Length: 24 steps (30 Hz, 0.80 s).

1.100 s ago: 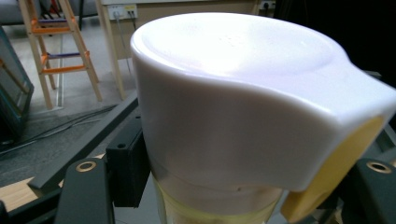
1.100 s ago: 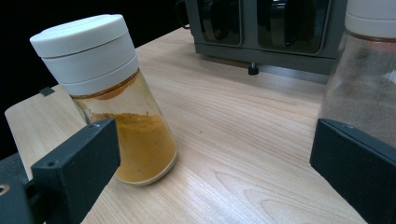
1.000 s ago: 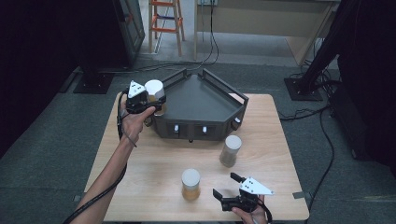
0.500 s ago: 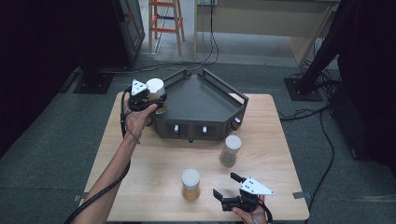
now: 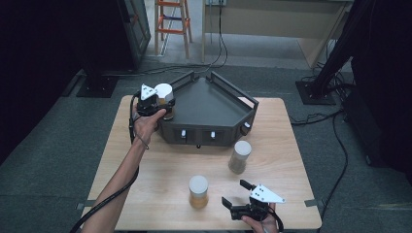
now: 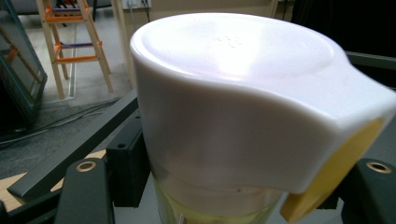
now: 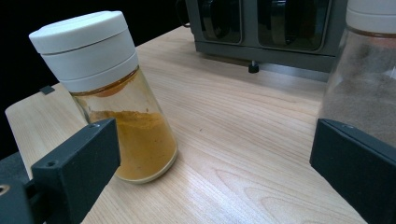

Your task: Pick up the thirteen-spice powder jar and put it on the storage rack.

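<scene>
The left gripper [image 5: 163, 103] was clamped on a white-capped jar [image 5: 164, 92], held at the left corner of the dark rack [image 5: 209, 104] at the table's [image 5: 145, 194] far side; in the left gripper view the jar [image 6: 233, 116] sat between the jaws, over the rack's rail [image 6: 70, 149]. An orange jar [image 5: 198, 191] stood near the front edge, a brown jar [image 5: 240, 156] beyond it. The right gripper [image 5: 236, 200] rested just right of the orange jar, jaws apart, gripping nothing.
</scene>
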Available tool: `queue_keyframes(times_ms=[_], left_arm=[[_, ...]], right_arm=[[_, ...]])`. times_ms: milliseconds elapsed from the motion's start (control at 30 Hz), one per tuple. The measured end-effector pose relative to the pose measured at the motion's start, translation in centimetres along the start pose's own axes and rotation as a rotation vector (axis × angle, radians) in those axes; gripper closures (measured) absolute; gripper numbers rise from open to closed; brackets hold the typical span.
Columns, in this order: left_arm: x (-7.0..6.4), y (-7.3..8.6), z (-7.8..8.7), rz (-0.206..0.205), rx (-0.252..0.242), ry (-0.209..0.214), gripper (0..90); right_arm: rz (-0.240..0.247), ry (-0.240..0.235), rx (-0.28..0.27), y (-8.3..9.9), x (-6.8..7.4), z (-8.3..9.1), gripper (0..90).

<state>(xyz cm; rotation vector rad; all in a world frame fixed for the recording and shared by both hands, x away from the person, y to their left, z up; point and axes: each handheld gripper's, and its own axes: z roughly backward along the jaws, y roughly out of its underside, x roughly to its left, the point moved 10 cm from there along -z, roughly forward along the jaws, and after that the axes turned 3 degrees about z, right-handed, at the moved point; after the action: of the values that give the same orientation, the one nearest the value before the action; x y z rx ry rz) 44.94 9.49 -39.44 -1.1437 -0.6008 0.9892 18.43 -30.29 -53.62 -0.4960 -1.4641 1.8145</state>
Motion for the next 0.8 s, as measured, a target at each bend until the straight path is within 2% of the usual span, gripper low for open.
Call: queue_keyframes(times_ms=[367, 433, 567, 633, 733, 767, 800], left_arm=[[0.32, 0.54, -0.28, 0.007, -0.005, -0.002, 30.2], [0.66, 0.65, -0.20, 0.024, -0.007, 0.002, 30.1], [0.64, 0.63, -0.19, 0.013, 0.001, 0.000, 29.9], [0.60, 0.59, -0.18, 0.024, 0.004, -0.004, 20.2], [0.53, 0.66, -0.16, 0.016, 0.020, -0.008, 19.3], [0.53, 0.66, -0.16, 0.016, 0.020, -0.008, 11.3], [0.45, 0.67, -0.18, 0.022, 0.030, -0.021, 11.3]], right_arm=[[0.002, -0.003, 0.002, 0.00, 0.03, -0.04, 1.7], [0.003, -0.003, 0.002, -0.01, 0.05, -0.02, 1.7], [0.001, -0.003, 0.001, -0.01, 0.03, 0.00, 1.6], [0.003, -0.005, 0.002, 0.00, 0.07, -0.05, 1.6], [0.002, -0.007, 0.001, 0.00, 0.09, -0.06, 1.6], [0.002, -0.007, 0.001, 0.00, 0.09, -0.06, 1.6], [0.003, -0.005, 0.001, 0.00, 0.08, -0.05, 1.7]])
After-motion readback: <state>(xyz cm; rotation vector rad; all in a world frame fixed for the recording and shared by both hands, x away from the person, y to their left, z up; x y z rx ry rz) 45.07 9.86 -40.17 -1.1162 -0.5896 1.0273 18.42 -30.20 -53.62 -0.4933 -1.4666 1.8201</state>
